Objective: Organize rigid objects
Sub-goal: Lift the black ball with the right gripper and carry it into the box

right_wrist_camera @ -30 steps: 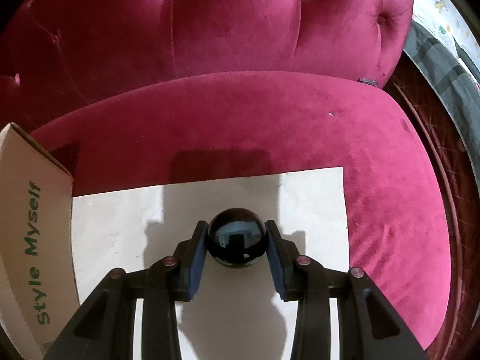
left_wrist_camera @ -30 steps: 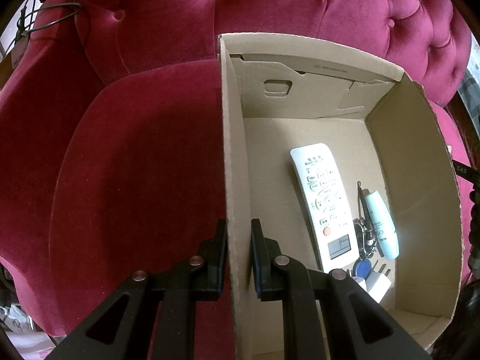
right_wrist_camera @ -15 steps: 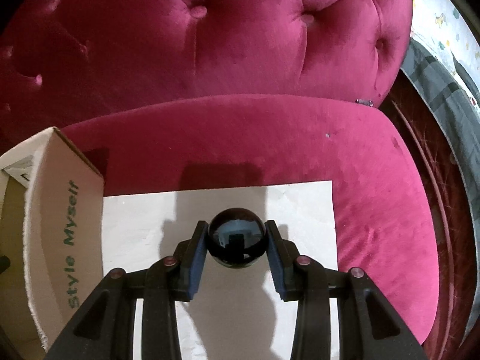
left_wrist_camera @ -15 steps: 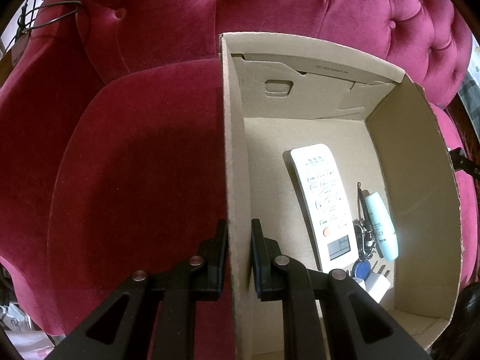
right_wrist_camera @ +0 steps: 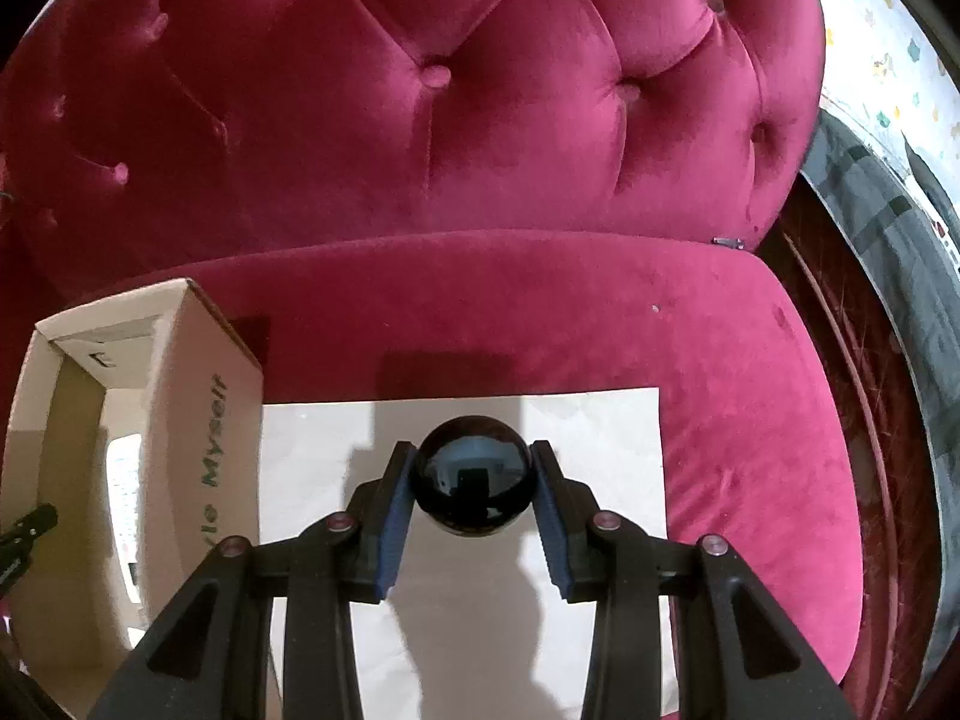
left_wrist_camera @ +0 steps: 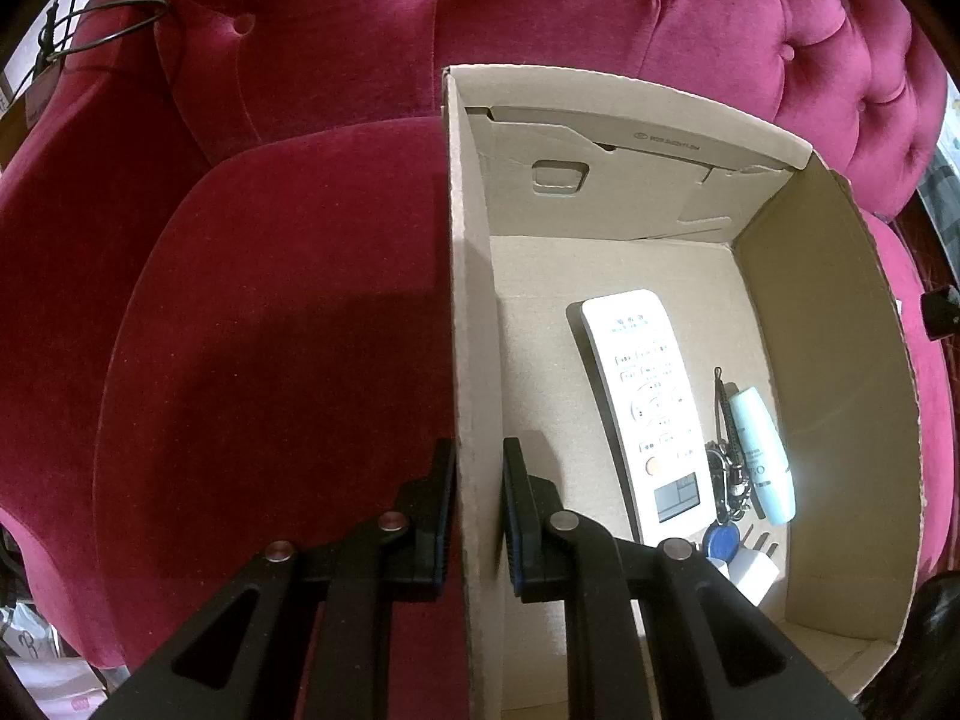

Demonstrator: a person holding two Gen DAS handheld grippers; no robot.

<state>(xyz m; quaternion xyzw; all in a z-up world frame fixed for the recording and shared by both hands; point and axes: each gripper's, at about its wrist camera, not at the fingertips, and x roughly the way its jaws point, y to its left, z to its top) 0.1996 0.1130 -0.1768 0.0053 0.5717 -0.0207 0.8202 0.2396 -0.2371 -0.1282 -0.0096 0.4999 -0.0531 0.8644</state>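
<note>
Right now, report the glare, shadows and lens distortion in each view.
Left wrist view: fisheye bends the cardboard box walls; a bright glare spot beside the pale blue tube; a dark shadow on the seat cushion. Right wrist view: the black ball mirrors the rig; claw shadows fall on the white sheet.

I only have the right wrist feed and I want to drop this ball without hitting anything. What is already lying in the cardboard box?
Observer: A white remote control lies flat on the box floor, toward the right wall.
Operator: Anything else beside it?
Observer: Yes, a pale blue tube lies along the right wall, with a dark bunch of keys between it and the remote.
Operator: Is the box held steady?
Observer: The left gripper is clamped on the box's left wall, one finger on each side.
Operator: Where is there bare floor?
Observer: The strip between that wall and the remote.
</note>
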